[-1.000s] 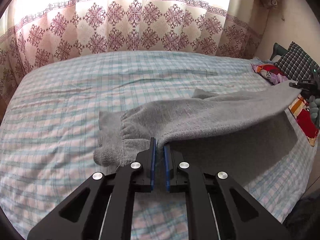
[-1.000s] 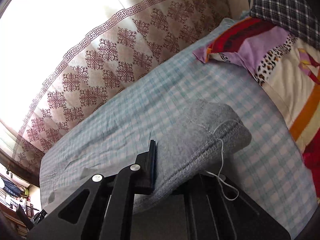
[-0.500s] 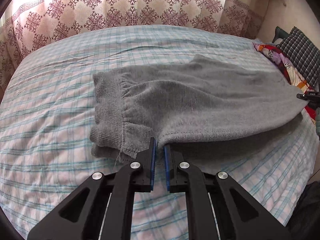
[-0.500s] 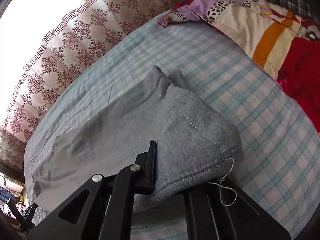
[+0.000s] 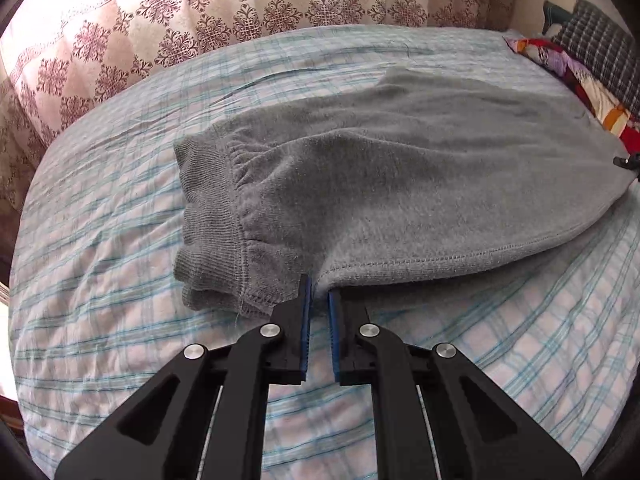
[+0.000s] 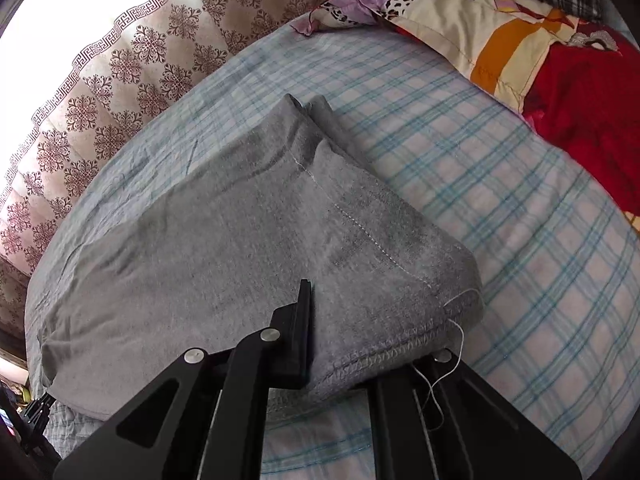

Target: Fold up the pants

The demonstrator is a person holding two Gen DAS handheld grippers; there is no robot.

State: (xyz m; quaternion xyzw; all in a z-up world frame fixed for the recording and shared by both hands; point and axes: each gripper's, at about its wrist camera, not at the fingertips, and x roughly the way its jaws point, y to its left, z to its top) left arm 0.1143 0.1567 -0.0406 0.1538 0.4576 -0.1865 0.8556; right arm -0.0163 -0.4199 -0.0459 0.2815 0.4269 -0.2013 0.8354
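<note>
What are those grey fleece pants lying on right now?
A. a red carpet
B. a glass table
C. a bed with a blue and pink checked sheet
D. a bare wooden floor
C: the grey fleece pants are spread over the blue and pink checked bed sheet, each claw pinching an edge.

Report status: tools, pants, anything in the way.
Left tool shut on pants near the cuff. Right tool shut on the far hem. Pants on bed; nothing blocking.
</note>
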